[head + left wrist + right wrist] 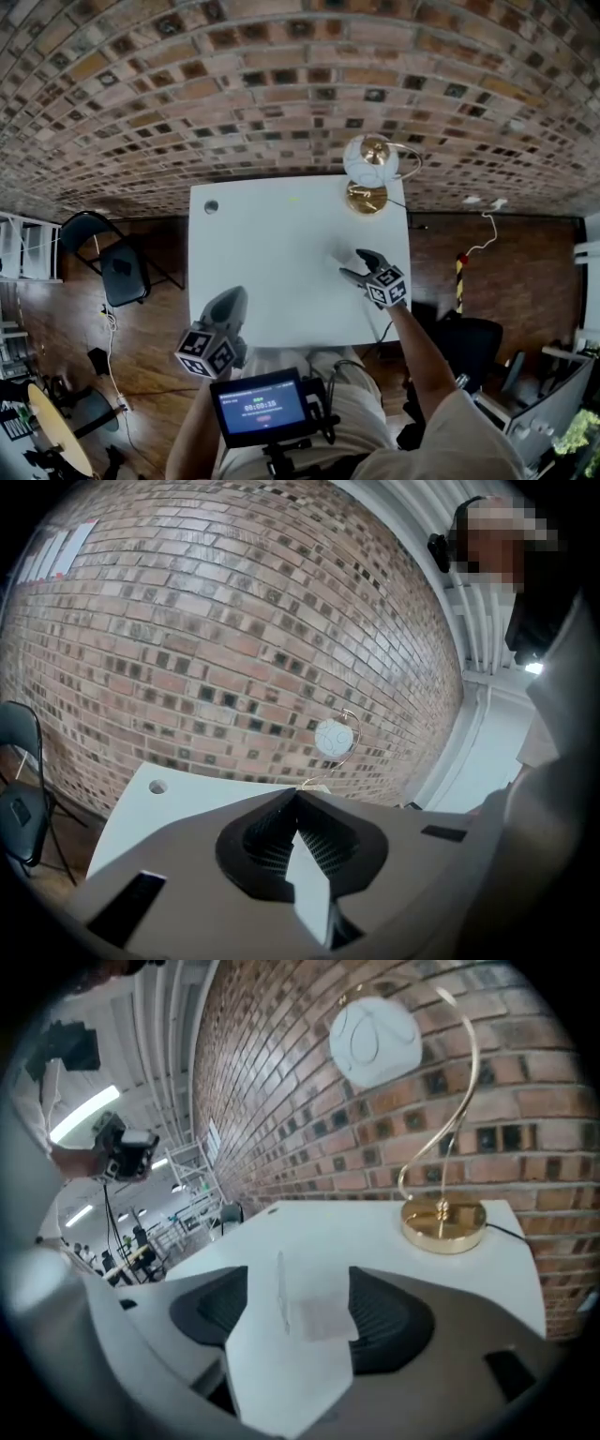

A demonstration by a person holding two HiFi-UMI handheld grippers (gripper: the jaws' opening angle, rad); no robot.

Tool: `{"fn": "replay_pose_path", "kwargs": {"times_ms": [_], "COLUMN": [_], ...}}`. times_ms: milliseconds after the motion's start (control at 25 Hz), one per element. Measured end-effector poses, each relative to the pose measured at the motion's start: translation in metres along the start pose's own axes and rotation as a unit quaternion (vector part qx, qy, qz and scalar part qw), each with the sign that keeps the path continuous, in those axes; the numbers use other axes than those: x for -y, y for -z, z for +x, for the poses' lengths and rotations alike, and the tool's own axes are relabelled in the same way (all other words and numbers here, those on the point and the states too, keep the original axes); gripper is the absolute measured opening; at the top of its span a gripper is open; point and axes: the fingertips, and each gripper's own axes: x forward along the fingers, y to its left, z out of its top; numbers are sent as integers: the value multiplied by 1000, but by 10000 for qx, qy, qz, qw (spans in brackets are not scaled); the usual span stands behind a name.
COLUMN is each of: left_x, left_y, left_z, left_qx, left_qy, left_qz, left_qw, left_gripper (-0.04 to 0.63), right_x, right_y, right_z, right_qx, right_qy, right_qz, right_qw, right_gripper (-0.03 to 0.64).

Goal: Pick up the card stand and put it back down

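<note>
A clear acrylic card stand [314, 1314] stands on the white table [262, 253], seen between my right gripper's two dark pads with a gap on each side. In the head view the card stand [338, 255] is a faint pale shape just left of my right gripper [352, 263]. That gripper [298, 1281] is open wide and presses on nothing. My left gripper [231, 302] hovers at the table's front left edge, away from the stand. Its fingertips meet, so the left gripper [298, 797] is shut and empty.
A gold lamp [368, 171] with a white globe stands at the table's back right corner, its base [443, 1224] just beyond the stand. A round cable hole [211, 206] marks the back left corner. A dark chair [114, 261] stands left of the table.
</note>
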Motion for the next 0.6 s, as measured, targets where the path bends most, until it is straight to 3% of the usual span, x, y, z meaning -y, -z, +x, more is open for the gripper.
{"fn": "replay_pose_path", "kwargs": {"times_ms": [200,600], "left_x": [-4,-5], "left_y": [0,-3], "left_z": [-3,-22], "left_qx": [2,59], "left_qy": [64,625], "left_qz": [-34,-5], "left_qw": [10000,9980], "left_gripper": [0,0], "right_x": [-22,-94], "right_y": [-74,-144], "right_z": [-69,-169], "right_qx": [1266,2370], "right_qy": [517,1218], "right_qz": [358,-70], "right_qw": [9900,9638], "right_gripper": [362,302]}}
